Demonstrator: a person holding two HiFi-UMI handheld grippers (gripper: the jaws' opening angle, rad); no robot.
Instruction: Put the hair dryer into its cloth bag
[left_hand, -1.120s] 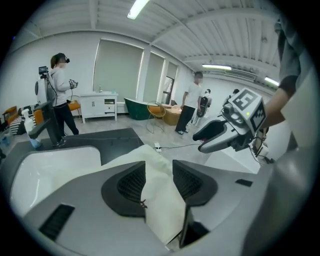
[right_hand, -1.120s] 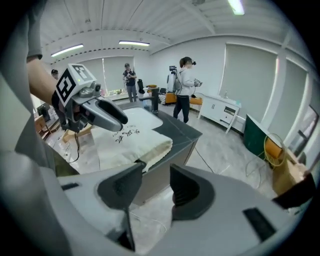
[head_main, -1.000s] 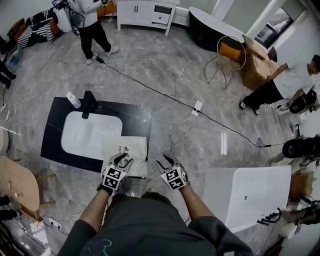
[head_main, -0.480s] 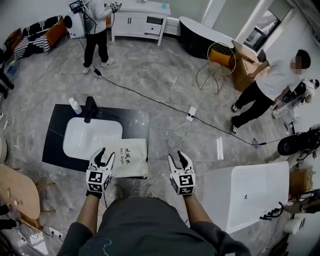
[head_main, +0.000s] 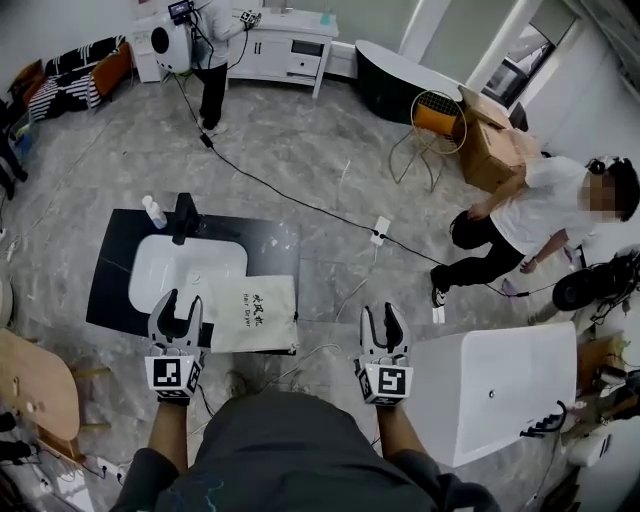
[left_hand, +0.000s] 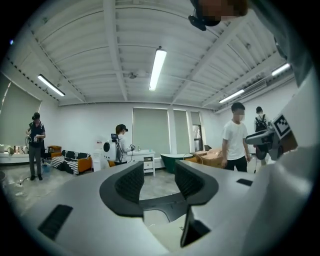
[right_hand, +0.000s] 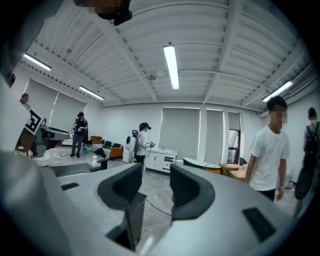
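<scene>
The cream cloth bag (head_main: 252, 312) with dark print lies flat on the front right corner of the black counter (head_main: 275, 240), beside its white basin (head_main: 185, 270). A thin white cord (head_main: 312, 350) trails from the bag's lower edge onto the floor. I cannot make out the hair dryer in any view. My left gripper (head_main: 180, 300) is held up left of the bag, open and empty. My right gripper (head_main: 381, 313) hangs to the bag's right, also open and empty. In the gripper views both the left gripper (left_hand: 156, 176) and the right gripper (right_hand: 150, 186) point level into the room.
A black faucet (head_main: 183, 215) and a small bottle (head_main: 153, 210) stand behind the basin. A white tub (head_main: 500, 385) sits at the right, a wooden table (head_main: 35, 375) at the left. A black cable with a power strip (head_main: 380, 232) crosses the floor. A person (head_main: 530, 215) bends at right.
Both grippers rose toward the camera and moved apart; the left one came off the bag's front edge. The person at right walked leftwards.
</scene>
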